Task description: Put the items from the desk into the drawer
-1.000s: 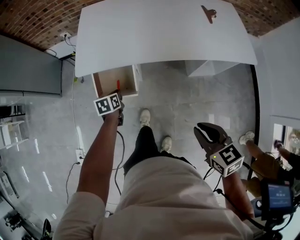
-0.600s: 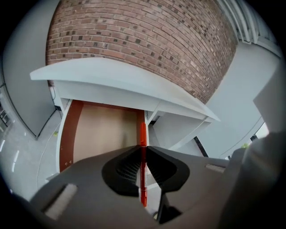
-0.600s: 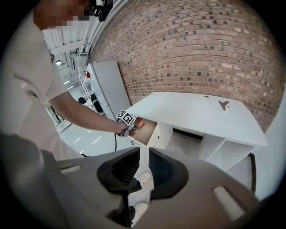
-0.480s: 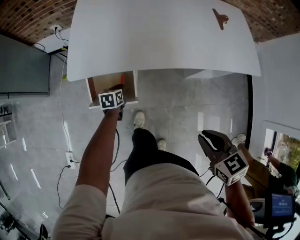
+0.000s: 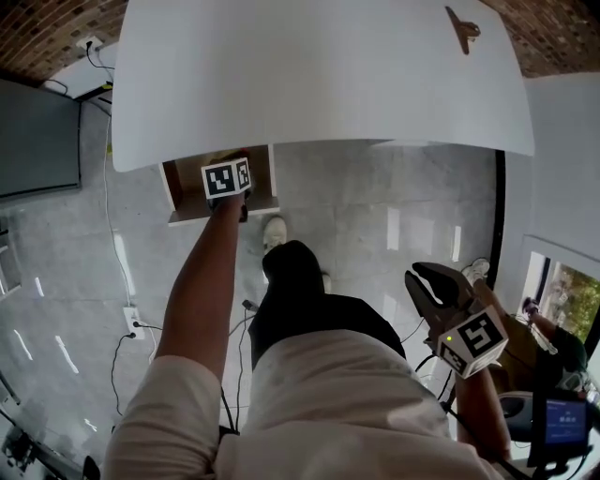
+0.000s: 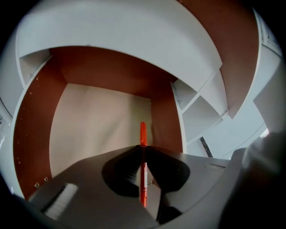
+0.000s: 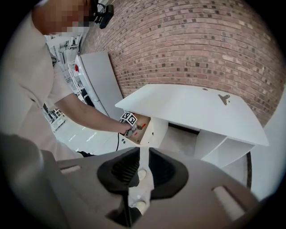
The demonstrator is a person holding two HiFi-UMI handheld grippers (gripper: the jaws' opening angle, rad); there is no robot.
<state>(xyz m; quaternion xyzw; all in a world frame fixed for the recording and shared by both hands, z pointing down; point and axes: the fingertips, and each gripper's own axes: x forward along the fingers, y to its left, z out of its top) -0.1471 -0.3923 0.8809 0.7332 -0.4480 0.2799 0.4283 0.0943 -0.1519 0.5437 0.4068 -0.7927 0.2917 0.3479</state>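
Observation:
An open wooden drawer [image 5: 178, 192] hangs under the white desk [image 5: 319, 75] at its left end. My left gripper [image 5: 238, 165] reaches into it, shut on a red pen [image 6: 143, 170] that points at the drawer's back wall, above the beige drawer bottom [image 6: 98, 125]. In the right gripper view the left gripper [image 7: 130, 120] and the pen [image 7: 143, 125] show small inside the drawer [image 7: 144, 134]. My right gripper [image 5: 427, 278] hangs low at my right side, far from the desk. Its jaws [image 7: 144, 150] stand a narrow gap apart, nothing between them. A brown clip [image 5: 464, 28] lies on the desk's far right.
White shelves [image 7: 214, 147] sit under the desk's right half. A dark panel [image 5: 37, 131] stands at the left. Cables and a floor socket [image 5: 132, 324] lie left of my legs. Another person [image 5: 548, 328] sits at the right, beside a small screen [image 5: 562, 422].
My left gripper has gone forward with the red pen, from the drawer's front edge to over its inside. The right gripper has stayed low at my side.

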